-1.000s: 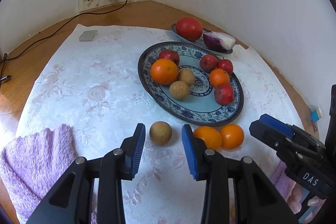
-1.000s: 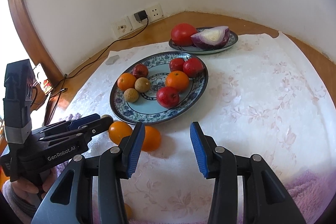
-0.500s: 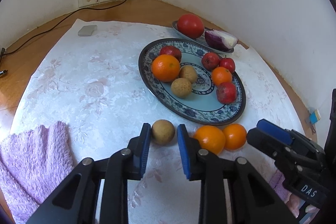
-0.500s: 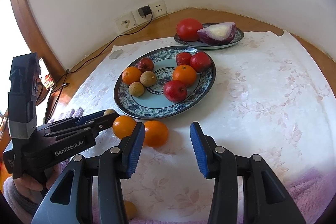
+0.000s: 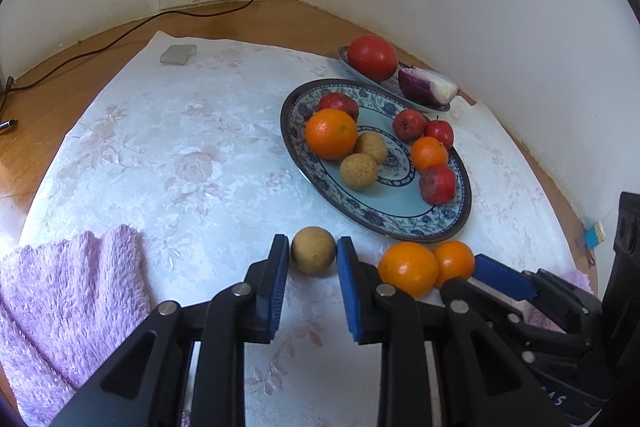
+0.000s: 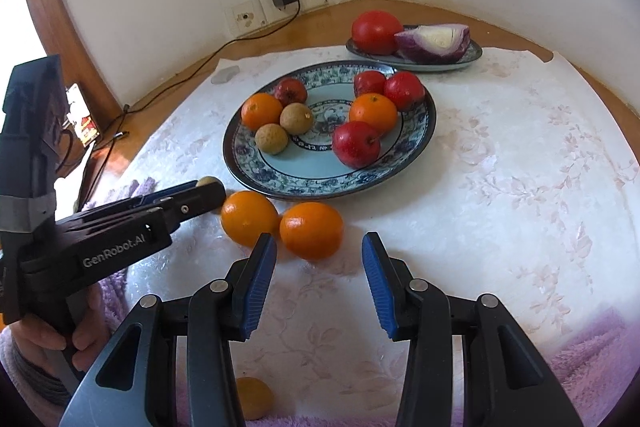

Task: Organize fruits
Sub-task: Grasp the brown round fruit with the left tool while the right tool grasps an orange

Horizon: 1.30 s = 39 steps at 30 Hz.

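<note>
Left gripper (image 5: 313, 255) brackets the small round tan-brown fruit with matte, speckled skin (image 5: 313, 250); blue ribbed pads sit just beside each flank. Contact not confirmed, so whether it is gripping or merely near: cannot tell. Fruit rests on the white floral-embossed tablecloth (image 5: 192, 155), near the table's front edge, just outside the near rim of the large oval blue-and-white patterned ceramic plate (image 5: 404, 231).

Right gripper (image 6: 319, 259): jaws spread wide, holding nothing, aimed at the nearer of two glossy dimpled oranges (image 6: 311, 230). That orange touches its neighbour orange (image 6: 249, 217); both lie on the cloth just outside the plate rim.

Plate load: two oranges, two tan fruits, four small red fruits with smooth skin.

Step in hand (judgement): pick-up of the loose tan fruit for transfer to the plate. Next move calls for closing fully on the fruit, lifting clear of the raised rim, and setting down in a bare part of the pale blue centre. Small hard sphere on slick cloth; likely to roll if the squeeze is off-centre.

Other: fluffy lilac towel (image 5: 60, 299) at the front left corner of the cloth; smaller patterned dish (image 6: 472, 57) towards the back holds a smooth red tomato (image 6: 376, 31) and a cut purple onion (image 6: 434, 41).
</note>
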Each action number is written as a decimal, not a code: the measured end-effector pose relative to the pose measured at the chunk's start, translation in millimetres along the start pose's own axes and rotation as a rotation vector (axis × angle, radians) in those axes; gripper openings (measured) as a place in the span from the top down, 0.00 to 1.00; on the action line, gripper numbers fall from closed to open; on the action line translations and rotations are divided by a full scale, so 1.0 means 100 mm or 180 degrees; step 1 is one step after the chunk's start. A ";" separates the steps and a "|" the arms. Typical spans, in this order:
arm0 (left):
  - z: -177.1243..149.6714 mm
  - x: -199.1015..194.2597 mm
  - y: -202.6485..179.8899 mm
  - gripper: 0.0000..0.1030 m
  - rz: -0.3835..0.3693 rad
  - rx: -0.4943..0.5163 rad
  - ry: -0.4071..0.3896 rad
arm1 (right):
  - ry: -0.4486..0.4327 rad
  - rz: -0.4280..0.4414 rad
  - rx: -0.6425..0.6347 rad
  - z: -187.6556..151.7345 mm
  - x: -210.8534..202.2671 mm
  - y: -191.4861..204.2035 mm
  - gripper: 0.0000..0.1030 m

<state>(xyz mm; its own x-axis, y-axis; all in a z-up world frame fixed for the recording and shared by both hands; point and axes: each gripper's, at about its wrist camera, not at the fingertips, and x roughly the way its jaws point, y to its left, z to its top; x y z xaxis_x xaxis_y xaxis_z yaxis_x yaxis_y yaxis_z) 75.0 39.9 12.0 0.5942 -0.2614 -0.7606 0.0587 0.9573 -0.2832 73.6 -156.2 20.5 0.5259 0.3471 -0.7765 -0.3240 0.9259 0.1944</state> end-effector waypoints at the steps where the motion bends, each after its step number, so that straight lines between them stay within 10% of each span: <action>1: 0.00 0.00 0.00 0.75 -0.0005 -0.0004 -0.0002 | 0.0012 -0.0012 -0.0001 0.00 0.02 0.00 0.55; 39: 0.00 -0.02 0.03 0.75 -0.0057 -0.0047 -0.0015 | -0.0043 -0.0083 -0.0028 0.02 0.09 0.00 0.65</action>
<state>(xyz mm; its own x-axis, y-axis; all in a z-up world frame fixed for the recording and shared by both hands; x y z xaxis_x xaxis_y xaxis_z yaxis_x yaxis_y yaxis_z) 74.1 43.3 12.6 0.5969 -0.2779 -0.7526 0.0575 0.9505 -0.3054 79.7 -153.0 14.5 0.5447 0.3249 -0.7731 -0.3170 0.9333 0.1689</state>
